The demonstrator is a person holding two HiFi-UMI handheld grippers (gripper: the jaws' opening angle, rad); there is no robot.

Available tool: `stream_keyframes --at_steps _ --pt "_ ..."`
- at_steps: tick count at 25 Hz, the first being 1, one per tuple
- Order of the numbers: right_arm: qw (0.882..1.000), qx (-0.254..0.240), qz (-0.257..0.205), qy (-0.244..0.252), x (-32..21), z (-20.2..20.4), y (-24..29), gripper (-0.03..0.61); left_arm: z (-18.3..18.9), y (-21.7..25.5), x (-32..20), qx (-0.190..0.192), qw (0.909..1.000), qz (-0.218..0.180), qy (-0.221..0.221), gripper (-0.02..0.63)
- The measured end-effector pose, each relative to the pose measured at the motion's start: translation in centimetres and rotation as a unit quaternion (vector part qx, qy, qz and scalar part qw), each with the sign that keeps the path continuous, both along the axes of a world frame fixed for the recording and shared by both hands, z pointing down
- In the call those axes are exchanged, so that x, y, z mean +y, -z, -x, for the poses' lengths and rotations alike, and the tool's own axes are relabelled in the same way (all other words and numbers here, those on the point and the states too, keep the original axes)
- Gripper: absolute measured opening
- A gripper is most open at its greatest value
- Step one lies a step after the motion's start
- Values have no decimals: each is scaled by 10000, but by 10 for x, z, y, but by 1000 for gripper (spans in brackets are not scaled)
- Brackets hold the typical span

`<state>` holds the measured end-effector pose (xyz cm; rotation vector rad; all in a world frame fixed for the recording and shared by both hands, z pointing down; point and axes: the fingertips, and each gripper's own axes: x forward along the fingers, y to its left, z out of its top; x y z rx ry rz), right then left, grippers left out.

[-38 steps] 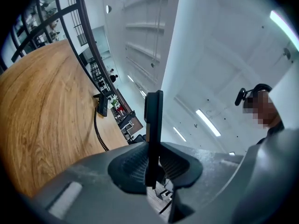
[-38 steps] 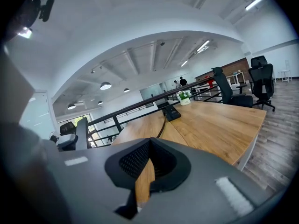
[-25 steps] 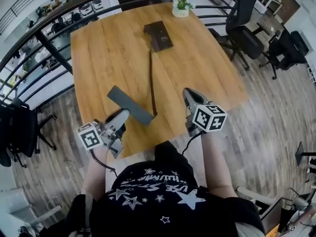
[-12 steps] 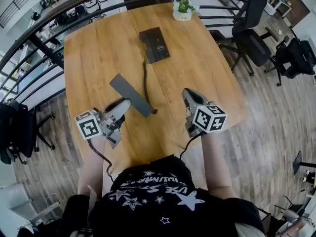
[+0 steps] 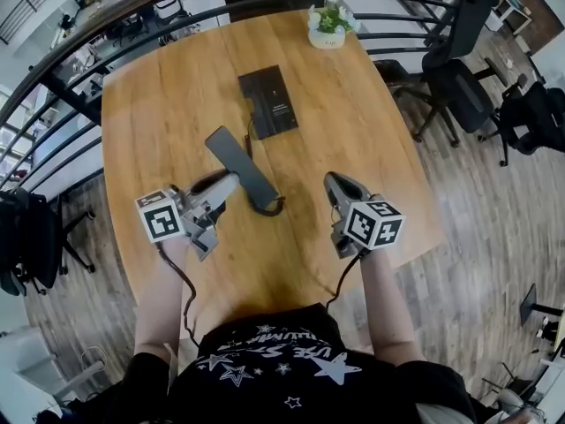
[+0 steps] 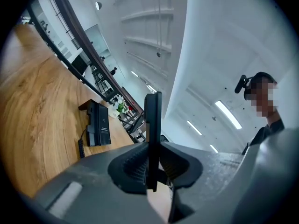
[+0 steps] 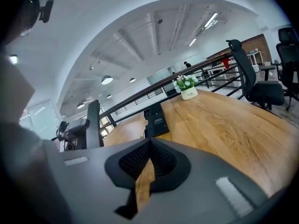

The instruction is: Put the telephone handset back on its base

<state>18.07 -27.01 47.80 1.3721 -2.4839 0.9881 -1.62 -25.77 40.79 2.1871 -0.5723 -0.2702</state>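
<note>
Currently grips the telephone handset (image 6: 153,125) in the left gripper (image 6: 150,160), pads clamped on its two flat faces near one end. Holds it edge-on, with most of its length standing out past the jaw tips. Keeps it off the telephone base (image 6: 98,129), lying flat on the wooden table (image 5: 371,148) well ahead of these jaws and to their left. Dark coiled cord (image 6: 81,146) on the tabletop just beside the base, nearer the jaws.

Over on the right gripper (image 7: 148,164), jaws drawn together at the tips with nothing between them, only a sliver of tabletop visible through the gap lower down. Same base straight ahead of these jaws, well apart from them; small potted plant (image 7: 188,90) farther ahead and slightly right, near the far table edge. Handset seen from here as a dark upright bar off to the left of these jaws, beside the other gripper.
</note>
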Motion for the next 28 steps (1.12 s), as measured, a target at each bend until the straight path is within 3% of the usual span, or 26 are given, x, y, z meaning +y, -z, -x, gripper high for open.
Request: stream_keyframes --at_steps 9,15,23,28 --pt "9995 55 81 310 -54 2 -16 0 -11 -30 -73 -250 9994 106 -202 77" --pt "9992 -14 102 386 -81 5 -24 0 -13 -43 -116 -498 9967 75 -630 77" --pt "9988 -94 263 395 -89 7 -48 0 -21 -66 -153 -671 9915 -2 -1119 77" --pt "9988 -149 319 355 -97 5 -56 0 -20 -85 -174 -810 9893 157 -1206 77"
